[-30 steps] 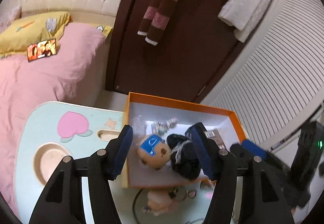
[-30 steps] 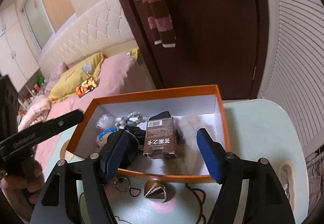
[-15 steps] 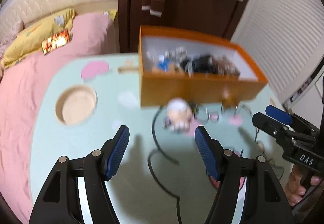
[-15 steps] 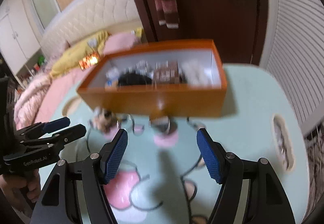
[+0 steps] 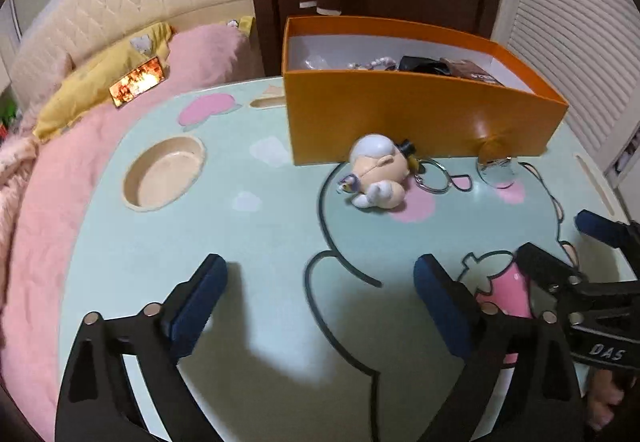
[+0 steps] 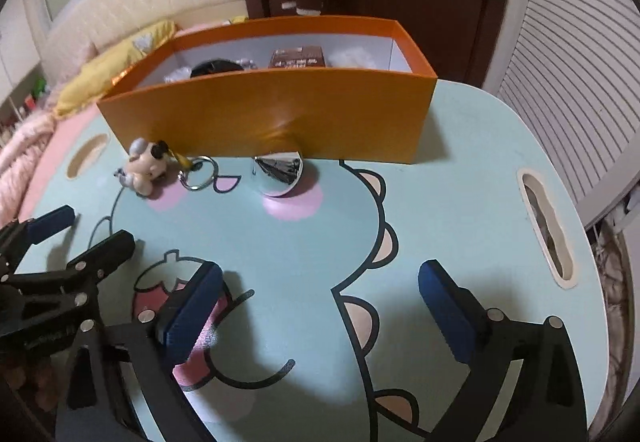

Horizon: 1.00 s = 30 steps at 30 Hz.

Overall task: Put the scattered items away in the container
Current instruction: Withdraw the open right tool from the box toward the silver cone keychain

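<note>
An orange box (image 5: 420, 122) (image 6: 280, 118) stands at the far side of the table and holds a brown carton (image 6: 297, 58), a black item and other small things. In front of it lie a small doll keychain (image 5: 378, 178) (image 6: 146, 166) with a metal ring and a shiny silver cone (image 6: 278, 174) (image 5: 496, 170). My left gripper (image 5: 320, 302) is open and empty, low over the near table. My right gripper (image 6: 320, 306) is open and empty beside it; it also shows at the right of the left wrist view (image 5: 568, 250).
The pale green cartoon table (image 6: 460, 182) has a round cup recess (image 5: 164, 172) at left and a slot handle (image 6: 548, 226) at right. A pink bed (image 5: 60, 162) lies left, a dark door with hanging clothes behind, and a louvred wall at right.
Both grippers have pulled back and down from above the box to low over the near table. They stayed open and empty. The keychain and cone have not moved.
</note>
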### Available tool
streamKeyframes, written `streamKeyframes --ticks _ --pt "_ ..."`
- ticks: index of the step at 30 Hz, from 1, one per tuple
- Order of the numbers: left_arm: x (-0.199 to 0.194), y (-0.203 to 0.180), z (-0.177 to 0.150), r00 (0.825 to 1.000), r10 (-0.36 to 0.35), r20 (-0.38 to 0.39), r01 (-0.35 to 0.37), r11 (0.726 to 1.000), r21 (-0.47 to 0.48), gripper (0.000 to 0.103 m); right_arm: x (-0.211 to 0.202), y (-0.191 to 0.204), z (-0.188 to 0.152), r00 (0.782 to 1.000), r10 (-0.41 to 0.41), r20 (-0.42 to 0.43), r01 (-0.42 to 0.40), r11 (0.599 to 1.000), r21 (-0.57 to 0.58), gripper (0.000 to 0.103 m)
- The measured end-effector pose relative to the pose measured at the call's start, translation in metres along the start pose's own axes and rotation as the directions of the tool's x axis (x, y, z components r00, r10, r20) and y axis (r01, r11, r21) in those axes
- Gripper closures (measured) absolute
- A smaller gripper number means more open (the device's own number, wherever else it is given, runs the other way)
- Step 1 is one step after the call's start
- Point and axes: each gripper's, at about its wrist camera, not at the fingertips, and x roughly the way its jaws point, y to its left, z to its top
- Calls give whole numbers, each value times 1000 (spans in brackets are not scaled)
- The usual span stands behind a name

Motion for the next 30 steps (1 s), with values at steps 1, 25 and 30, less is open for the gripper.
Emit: streamKeyframes --ticks 1,25,30 --pt "0 1 0 1000 2 -4 -2 1000 -3 3 1 0 1 1000 -2 -5 2 1000 2 0" --pt "-1 1 -5 999 45 16 -44 997 -60 0 5 1 0 1000 6 5 -6 1000 -13 0" --pt "-2 4 -5 998 56 6 -56 995 -82 0 6 0 3 1000 11 -9 -11 1000 -6 0"
